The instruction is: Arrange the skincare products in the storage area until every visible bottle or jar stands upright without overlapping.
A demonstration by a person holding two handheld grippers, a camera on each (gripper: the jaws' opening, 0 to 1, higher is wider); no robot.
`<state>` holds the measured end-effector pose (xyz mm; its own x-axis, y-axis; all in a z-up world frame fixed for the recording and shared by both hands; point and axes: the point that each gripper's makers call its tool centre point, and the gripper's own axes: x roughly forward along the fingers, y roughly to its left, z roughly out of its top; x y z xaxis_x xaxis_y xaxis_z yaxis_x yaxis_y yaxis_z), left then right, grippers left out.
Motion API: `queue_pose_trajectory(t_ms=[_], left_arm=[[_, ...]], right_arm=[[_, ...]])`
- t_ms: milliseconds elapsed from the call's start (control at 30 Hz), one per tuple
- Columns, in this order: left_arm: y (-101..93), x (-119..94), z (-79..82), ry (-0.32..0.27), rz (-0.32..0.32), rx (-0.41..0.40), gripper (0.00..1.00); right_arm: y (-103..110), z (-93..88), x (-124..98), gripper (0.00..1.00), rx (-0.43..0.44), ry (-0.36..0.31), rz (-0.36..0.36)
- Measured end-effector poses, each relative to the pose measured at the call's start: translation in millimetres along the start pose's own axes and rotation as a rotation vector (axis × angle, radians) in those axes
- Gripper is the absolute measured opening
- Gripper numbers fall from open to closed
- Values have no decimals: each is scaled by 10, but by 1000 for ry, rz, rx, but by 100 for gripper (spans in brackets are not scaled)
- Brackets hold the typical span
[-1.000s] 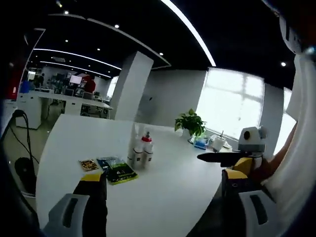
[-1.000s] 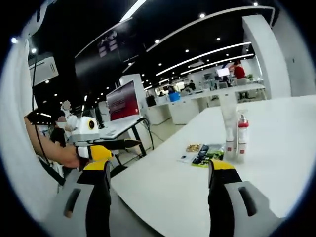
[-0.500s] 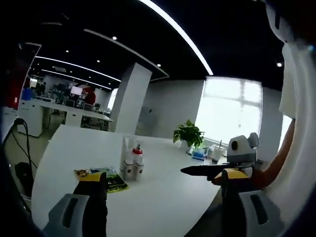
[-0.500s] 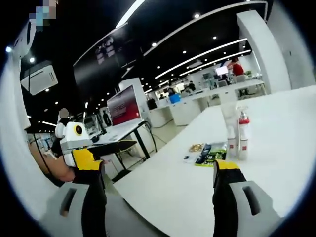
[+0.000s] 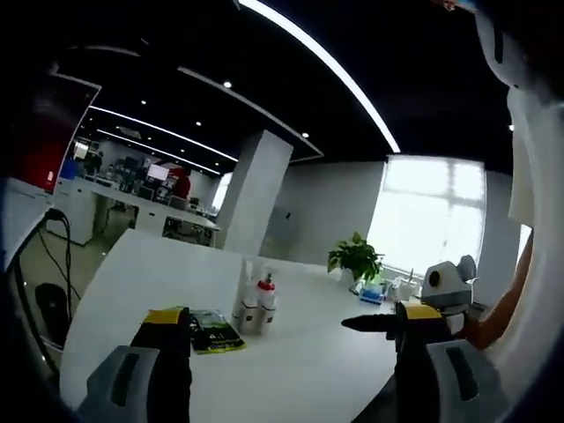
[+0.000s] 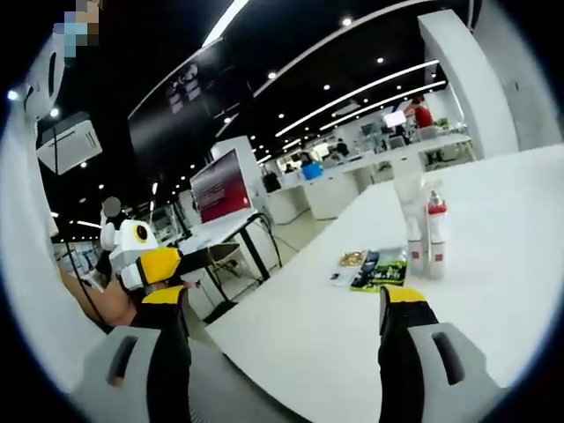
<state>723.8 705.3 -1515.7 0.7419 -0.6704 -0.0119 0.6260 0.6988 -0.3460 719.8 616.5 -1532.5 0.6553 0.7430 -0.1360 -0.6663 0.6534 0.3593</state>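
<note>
Left gripper view: left gripper [image 5: 286,352] jaws wide, empty. Bottles [image 5: 256,304] upright mid-table [image 5: 300,379], far off; sachets [image 5: 216,328] flat beside them. Prob light, slick plastic; grab mid-body. Labels too small to read.

Right gripper view: right gripper [image 6: 286,339] wide, empty. Bottles [image 6: 425,238] far right.
</note>
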Motion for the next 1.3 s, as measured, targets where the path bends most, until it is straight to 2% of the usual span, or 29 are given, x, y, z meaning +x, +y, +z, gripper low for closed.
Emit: queue_pose_trajectory(t_ms=[167, 533, 867, 1133, 1300], left_arm=[[-79, 15, -65, 30, -32, 19, 99], [-124, 20, -148, 68, -59, -11, 99], [-166, -1, -261, 120, -89, 11, 99], [-218, -12, -286, 131, -117, 18, 98], [-209, -9, -310, 142, -113, 20, 98]], right_arm=[[27, 35, -30, 82, -15, -18, 1], [-11, 2, -53, 80, -37, -4, -21], [-62, 45, -69, 79, -16, -25, -51], [-71, 3, -62, 78, -27, -2, -58], [-74, 29, -64, 77, -28, -13, -61]])
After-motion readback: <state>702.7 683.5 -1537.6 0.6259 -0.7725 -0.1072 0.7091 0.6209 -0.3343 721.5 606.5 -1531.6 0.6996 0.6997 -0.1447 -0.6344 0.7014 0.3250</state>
